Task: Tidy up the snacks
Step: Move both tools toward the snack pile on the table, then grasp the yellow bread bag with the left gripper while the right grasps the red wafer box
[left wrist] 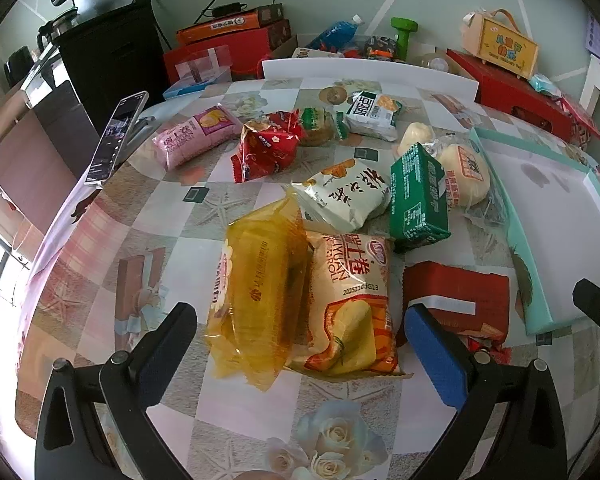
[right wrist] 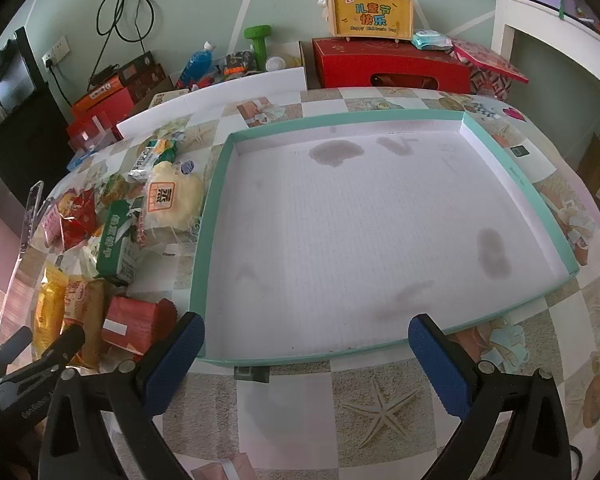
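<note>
Several snack packs lie on the patterned table. In the left wrist view a yellow pack [left wrist: 256, 296] and an orange-white roll pack [left wrist: 352, 304] lie just ahead of my open, empty left gripper [left wrist: 300, 344]. A red pack [left wrist: 456, 296] lies by its right finger. A green box [left wrist: 418, 196], a white pack [left wrist: 340, 196], a pink pack [left wrist: 196, 136] and a red bag [left wrist: 268, 148] lie farther off. My right gripper [right wrist: 304, 356] is open and empty at the near rim of the empty teal-edged tray [right wrist: 520, 184]. The snacks [right wrist: 116, 240] sit left of the tray.
A phone [left wrist: 116, 136] stands propped at the table's left edge. Red boxes [right wrist: 388, 64], a yellow gift case [right wrist: 370, 14], a blue bottle [left wrist: 334, 32] and a green dumbbell [left wrist: 404, 30] crowd the far side by the wall. A black cabinet [left wrist: 108, 56] stands at the left.
</note>
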`<action>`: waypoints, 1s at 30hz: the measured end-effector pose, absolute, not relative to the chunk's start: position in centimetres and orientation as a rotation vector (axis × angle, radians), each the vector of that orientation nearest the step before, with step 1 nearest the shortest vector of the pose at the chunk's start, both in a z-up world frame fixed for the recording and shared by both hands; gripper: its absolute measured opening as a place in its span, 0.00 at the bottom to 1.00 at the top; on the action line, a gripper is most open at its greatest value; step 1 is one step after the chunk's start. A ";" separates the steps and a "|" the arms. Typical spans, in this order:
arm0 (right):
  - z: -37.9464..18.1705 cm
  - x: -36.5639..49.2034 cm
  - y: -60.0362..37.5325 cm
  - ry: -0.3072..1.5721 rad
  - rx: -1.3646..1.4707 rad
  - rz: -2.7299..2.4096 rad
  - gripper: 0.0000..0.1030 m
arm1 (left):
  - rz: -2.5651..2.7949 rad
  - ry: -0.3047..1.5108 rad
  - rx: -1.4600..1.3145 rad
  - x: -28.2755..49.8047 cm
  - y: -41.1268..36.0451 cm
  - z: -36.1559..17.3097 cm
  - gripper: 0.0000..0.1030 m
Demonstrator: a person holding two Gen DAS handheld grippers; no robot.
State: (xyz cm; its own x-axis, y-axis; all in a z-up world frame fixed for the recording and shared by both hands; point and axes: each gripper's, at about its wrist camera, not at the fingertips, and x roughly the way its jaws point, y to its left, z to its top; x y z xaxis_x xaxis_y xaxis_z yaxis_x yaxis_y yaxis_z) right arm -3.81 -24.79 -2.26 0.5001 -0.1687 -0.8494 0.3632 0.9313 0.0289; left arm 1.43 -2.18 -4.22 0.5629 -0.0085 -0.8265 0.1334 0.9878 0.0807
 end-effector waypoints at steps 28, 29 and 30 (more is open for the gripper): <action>-2.0 -1.1 -14.9 0.972 0.150 -0.030 1.00 | 0.016 1.000 0.029 2.9 3.5 -4.1 1.00; -2.2 -1.0 -14.6 0.982 0.147 -0.022 1.00 | 0.010 0.998 0.027 2.9 3.5 -4.2 1.00; -2.3 -1.0 -14.3 0.986 0.148 -0.011 1.00 | 0.007 1.000 0.025 3.0 3.5 -4.3 0.99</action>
State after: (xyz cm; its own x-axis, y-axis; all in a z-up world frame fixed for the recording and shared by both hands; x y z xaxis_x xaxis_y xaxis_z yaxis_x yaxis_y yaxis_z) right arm -0.95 -14.34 -2.28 0.5530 0.0574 -0.8312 0.0764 0.9899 0.1192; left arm 2.99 3.49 -4.31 0.5402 0.0175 -0.8413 0.0056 0.9997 0.0243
